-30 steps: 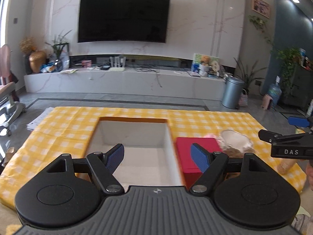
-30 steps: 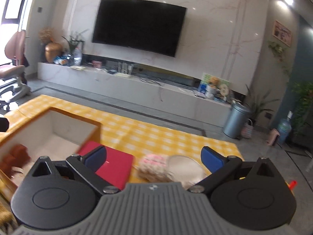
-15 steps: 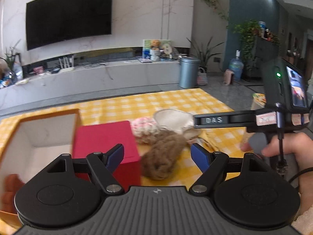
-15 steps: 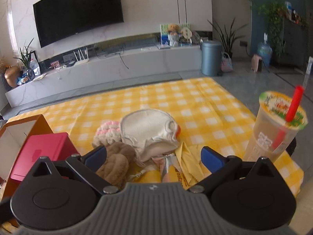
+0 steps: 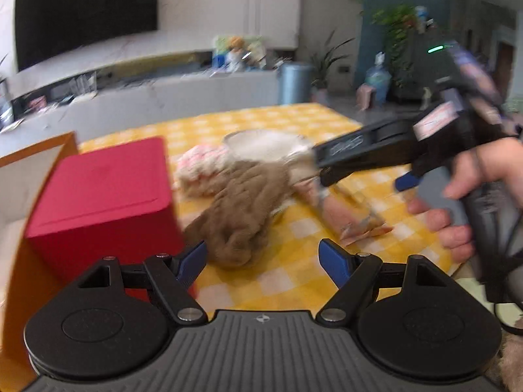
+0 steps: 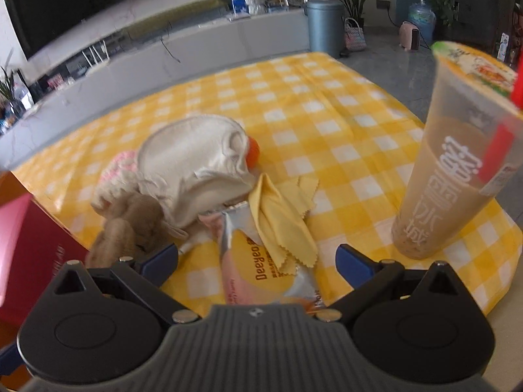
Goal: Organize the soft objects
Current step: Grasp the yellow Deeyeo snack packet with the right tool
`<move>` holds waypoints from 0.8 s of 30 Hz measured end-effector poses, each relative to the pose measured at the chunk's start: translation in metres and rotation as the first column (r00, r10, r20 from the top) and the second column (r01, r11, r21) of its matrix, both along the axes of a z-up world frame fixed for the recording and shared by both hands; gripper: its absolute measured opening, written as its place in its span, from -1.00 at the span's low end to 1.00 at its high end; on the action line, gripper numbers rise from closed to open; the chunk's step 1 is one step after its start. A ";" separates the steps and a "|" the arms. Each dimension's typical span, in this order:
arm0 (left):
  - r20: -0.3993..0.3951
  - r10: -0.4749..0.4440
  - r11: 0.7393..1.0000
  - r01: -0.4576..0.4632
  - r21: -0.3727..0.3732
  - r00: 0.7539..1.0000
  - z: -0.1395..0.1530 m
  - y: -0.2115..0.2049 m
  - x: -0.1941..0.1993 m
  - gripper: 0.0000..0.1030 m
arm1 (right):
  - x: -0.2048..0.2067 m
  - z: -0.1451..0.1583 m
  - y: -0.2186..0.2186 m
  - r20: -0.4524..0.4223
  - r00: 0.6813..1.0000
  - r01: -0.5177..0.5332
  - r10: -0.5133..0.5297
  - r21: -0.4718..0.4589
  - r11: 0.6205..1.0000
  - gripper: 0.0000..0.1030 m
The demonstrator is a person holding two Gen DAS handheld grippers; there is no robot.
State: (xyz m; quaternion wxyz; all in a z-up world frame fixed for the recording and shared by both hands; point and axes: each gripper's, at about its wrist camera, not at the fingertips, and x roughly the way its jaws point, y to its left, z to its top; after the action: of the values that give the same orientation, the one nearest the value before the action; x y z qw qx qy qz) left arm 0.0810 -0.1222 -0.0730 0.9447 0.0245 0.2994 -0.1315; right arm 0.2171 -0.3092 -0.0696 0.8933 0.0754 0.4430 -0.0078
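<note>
Yellow-and-white checked cloth (image 6: 327,104) covers the table in a living room with a wall television (image 5: 85,16). Over it the left gripper (image 5: 263,258) hangs released, jaws spread and empty, its left blue fingertip (image 5: 193,259) just beside a brown knitted item (image 5: 242,209). A red box (image 5: 101,196) stands left of that, against an orange-walled box (image 5: 19,277). Behind lie a pink-and-white knitted piece (image 5: 202,166) and a cream hat (image 6: 193,160). The right gripper (image 6: 256,258) is likewise spread wide, empty, above a Deeyeo snack packet (image 6: 258,271) overlapped by a yellow pinked cloth (image 6: 281,219). To its right stands a milk-tea cup (image 6: 457,163) with a red straw (image 6: 503,143).
</note>
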 end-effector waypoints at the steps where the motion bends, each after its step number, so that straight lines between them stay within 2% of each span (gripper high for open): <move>1: 0.018 -0.024 1.000 0.024 -0.016 1.000 -0.001 -0.001 0.001 0.77 | 0.004 -0.005 0.001 -0.021 1.000 0.003 -0.003 -0.005 1.000 0.95; 5: 0.069 -0.030 0.999 0.032 -0.017 0.997 -0.002 -0.002 -0.003 0.77 | 0.014 -0.020 0.005 -0.074 0.997 0.015 -0.017 -0.025 1.000 0.95; 9: 0.055 -0.022 1.000 0.022 -0.001 0.998 -0.002 -0.010 0.002 0.77 | 0.021 -0.031 0.006 -0.105 0.994 0.028 -0.027 0.006 1.000 0.95; 11: 0.045 -0.038 0.999 0.039 -0.017 0.998 0.000 -0.009 0.001 0.77 | 0.024 -0.037 0.008 -0.125 0.992 0.017 -0.019 -0.010 1.000 0.94; 12: 0.042 -0.042 0.999 0.043 -0.029 0.998 0.001 -0.009 0.000 0.77 | 0.025 -0.040 0.010 -0.131 0.991 0.012 -0.017 -0.038 0.999 0.90; 16: 0.032 -0.041 0.997 0.043 -0.057 0.999 0.005 -0.007 -0.001 0.78 | 0.024 -0.044 0.009 -0.138 0.990 0.028 -0.039 -0.084 0.996 0.41; 17: 0.032 -0.038 0.998 0.040 -0.053 0.999 0.007 -0.008 -0.001 0.78 | 0.023 -0.043 0.009 -0.136 0.990 0.028 -0.041 -0.096 0.995 0.35; 19: 0.043 -0.030 0.999 0.032 -0.042 0.999 0.010 -0.009 -0.002 0.78 | 0.021 -0.040 0.006 -0.128 0.991 0.038 -0.048 -0.077 0.996 0.19; 24: 0.068 -0.042 0.999 0.042 0.001 0.997 0.014 -0.018 -0.001 0.78 | 0.011 -0.031 -0.006 -0.120 0.991 0.055 -0.057 -0.018 0.998 0.03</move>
State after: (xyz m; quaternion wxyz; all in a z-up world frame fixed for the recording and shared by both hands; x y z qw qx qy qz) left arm 0.0799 -0.1406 -0.0588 0.9515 0.0351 0.2663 -0.1502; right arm 0.2284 -0.3154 -0.1006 0.8649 0.0807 0.4938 -0.0405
